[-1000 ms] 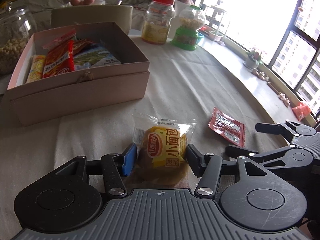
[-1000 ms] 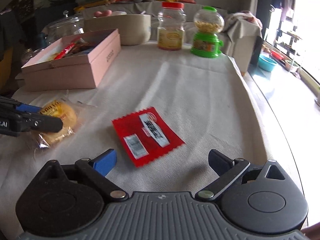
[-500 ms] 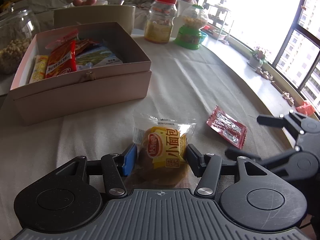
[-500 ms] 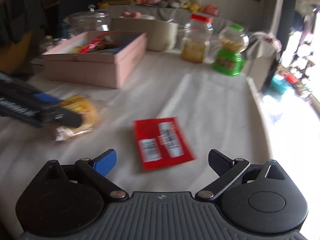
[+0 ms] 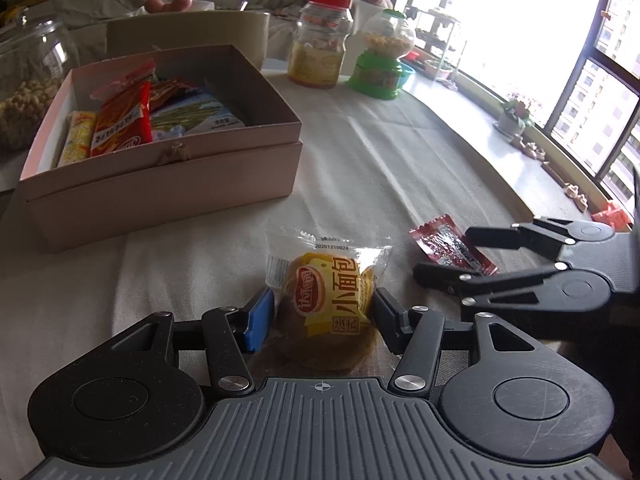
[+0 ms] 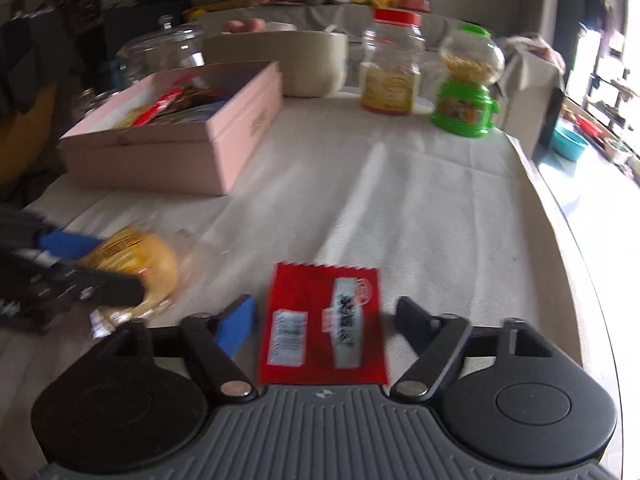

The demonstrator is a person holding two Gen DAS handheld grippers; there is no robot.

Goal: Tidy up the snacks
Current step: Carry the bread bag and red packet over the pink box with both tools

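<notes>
My left gripper (image 5: 323,316) is shut on a small bread in a clear and yellow wrapper (image 5: 332,304), just above the tablecloth. The bread also shows in the right wrist view (image 6: 136,272), blurred. A flat red snack packet (image 6: 324,328) lies on the cloth between the fingers of my open right gripper (image 6: 325,320), which does not touch it. In the left wrist view the red packet (image 5: 448,246) lies at the right gripper's (image 5: 440,254) tips. An open pink box (image 5: 160,168) holding several snack packets stands at the back left.
A red-lidded jar (image 5: 320,44) and a green candy dispenser (image 5: 380,60) stand at the far side. A glass jar of nuts (image 5: 28,80) and a beige bowl (image 5: 188,32) sit behind the box. The table's right edge (image 6: 576,256) curves close by.
My right gripper has moved forward and left, so the red packet now lies between its open fingers. My left gripper has kept its hold on the bread and barely moved.
</notes>
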